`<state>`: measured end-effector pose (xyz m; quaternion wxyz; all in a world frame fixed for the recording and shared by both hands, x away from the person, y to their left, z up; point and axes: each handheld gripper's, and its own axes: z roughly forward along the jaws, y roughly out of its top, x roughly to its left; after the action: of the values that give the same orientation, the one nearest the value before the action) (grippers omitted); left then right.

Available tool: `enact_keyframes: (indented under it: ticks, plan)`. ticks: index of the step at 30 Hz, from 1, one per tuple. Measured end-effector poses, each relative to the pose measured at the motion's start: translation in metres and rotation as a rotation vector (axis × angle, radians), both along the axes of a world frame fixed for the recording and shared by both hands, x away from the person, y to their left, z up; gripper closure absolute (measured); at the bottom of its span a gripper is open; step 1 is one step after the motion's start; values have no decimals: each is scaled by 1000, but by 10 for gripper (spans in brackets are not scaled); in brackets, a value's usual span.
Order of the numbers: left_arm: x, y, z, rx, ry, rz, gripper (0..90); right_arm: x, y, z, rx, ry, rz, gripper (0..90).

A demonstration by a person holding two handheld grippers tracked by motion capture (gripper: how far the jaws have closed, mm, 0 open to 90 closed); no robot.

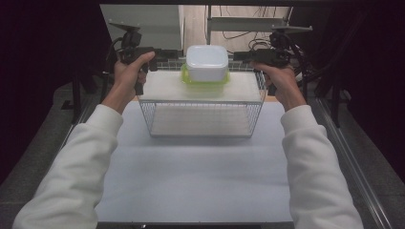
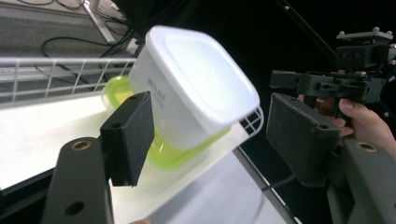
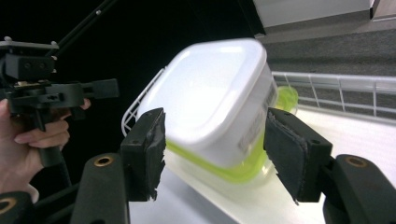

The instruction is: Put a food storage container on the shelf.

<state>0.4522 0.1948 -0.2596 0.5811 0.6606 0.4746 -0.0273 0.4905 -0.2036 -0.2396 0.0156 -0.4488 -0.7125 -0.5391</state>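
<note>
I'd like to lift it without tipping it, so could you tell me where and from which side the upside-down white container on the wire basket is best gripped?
Grip the white container on its two opposite side walls, one gripper coming from each side. It sits upside down on its green lid on the wire basket. The left gripper and right gripper already flank it, jaws open.

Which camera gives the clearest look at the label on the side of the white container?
The right gripper view: the label on the white container faces the camera there, with barcode-like print. The left gripper view shows another side with faint dark print, not readable. In the high view the container is too small to show any label.
</note>
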Motion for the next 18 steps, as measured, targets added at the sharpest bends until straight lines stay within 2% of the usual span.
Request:
enact_keyframes:
  ticks: [8, 10, 14, 18]
  plan:
    - [-47, 15, -11, 10, -28, 6, 314, -34, -13, -12, -8, -42, 33, 370]
    - [-60, 17, -17, 1, -27, 3, 315, -41, -16, -15, -7, -58, 36, 369]
    - [-85, 18, -30, 45, -56, 8, 313, -59, -24, -25, -7, -89, 29, 358]
    - [-108, 16, -47, 69, -88, -17, 310, -79, -32, -40, -41, -132, 36, 352]
